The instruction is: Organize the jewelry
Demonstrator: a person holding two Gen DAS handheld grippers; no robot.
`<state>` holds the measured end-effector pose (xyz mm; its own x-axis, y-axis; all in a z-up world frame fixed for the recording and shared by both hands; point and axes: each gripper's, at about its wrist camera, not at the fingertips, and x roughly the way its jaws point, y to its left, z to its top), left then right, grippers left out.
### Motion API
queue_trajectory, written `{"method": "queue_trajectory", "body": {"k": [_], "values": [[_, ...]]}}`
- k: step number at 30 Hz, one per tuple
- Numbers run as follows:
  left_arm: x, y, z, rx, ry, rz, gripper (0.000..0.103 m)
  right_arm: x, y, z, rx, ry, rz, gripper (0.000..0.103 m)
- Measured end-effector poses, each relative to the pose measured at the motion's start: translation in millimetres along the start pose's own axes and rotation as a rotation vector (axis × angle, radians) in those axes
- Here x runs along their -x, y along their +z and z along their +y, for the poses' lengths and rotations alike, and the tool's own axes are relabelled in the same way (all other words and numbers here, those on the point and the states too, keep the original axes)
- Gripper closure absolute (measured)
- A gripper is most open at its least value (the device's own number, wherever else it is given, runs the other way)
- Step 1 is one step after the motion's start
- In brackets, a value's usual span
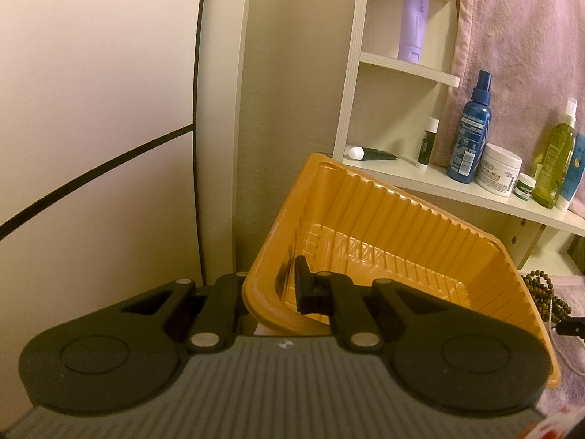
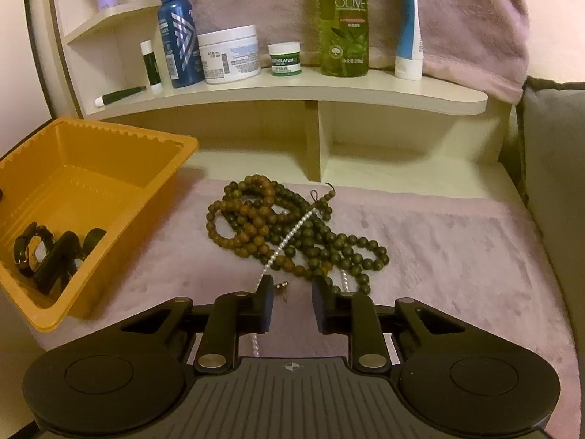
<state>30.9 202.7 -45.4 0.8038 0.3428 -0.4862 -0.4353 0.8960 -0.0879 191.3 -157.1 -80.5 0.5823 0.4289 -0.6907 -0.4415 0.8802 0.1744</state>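
1. Where the left gripper [image 1: 270,289] meets the orange tray [image 1: 384,226], its jaws are closed on the tray's near wall, one finger [image 1: 305,285] inside and the other outside, and the tray sits tilted in the left wrist view.
2. Seen from the right wrist, that orange tray [image 2: 120,183] stands at the left edge of the pink cloth [image 2: 457,241], with dark items [image 2: 47,256] in its lower corner (a watch-like band among them, the rest too dark to tell).
3. Right of the tray, a tangle of brown wooden bead strands [image 2: 278,226] lies on the cloth, ahead of the right gripper's jaws and just beyond their tips.
4. A white pearl strand [image 2: 289,236] runs diagonally across the beads toward the left finger and passes beneath it.
5. The right gripper [image 2: 292,301] hovers low over the cloth, jaws parted about halfway and holding nothing; a small dark metal piece [image 2: 281,286] lies on the cloth between the fingertips.
6. Behind, a shelf [image 2: 329,89] carries a blue spray bottle [image 2: 179,33], a white jar [image 2: 230,55] and an olive bottle [image 2: 343,22].
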Motion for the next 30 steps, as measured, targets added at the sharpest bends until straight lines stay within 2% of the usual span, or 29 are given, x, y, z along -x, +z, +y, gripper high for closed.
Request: {"method": "queue_trajectory", "body": {"k": [3,12,15,23,30], "values": [[-0.1,0.1,0.1,0.000,0.000,0.000,0.093,-4.1,1.2,1.4,0.010,0.002,-0.002,0.086],[-1.3,-1.0,2.0,0.000,0.000,0.002,0.093,-5.5,2.5,8.9,0.025,0.012,0.006,0.087],[-1.7,-1.0,2.2,0.002,0.000,0.003,0.093,-1.6,-0.2,7.4,0.007,0.030,0.010,0.086],[-1.9,-0.9,1.9,0.000,0.002,0.005,0.093,-9.9,-1.3,11.8,0.034,-0.016,0.018,0.086],[-1.2,-0.9,1.4,0.002,0.003,0.006,0.093,-14.4,2.0,17.1,0.073,-0.026,0.028,0.080]]}}
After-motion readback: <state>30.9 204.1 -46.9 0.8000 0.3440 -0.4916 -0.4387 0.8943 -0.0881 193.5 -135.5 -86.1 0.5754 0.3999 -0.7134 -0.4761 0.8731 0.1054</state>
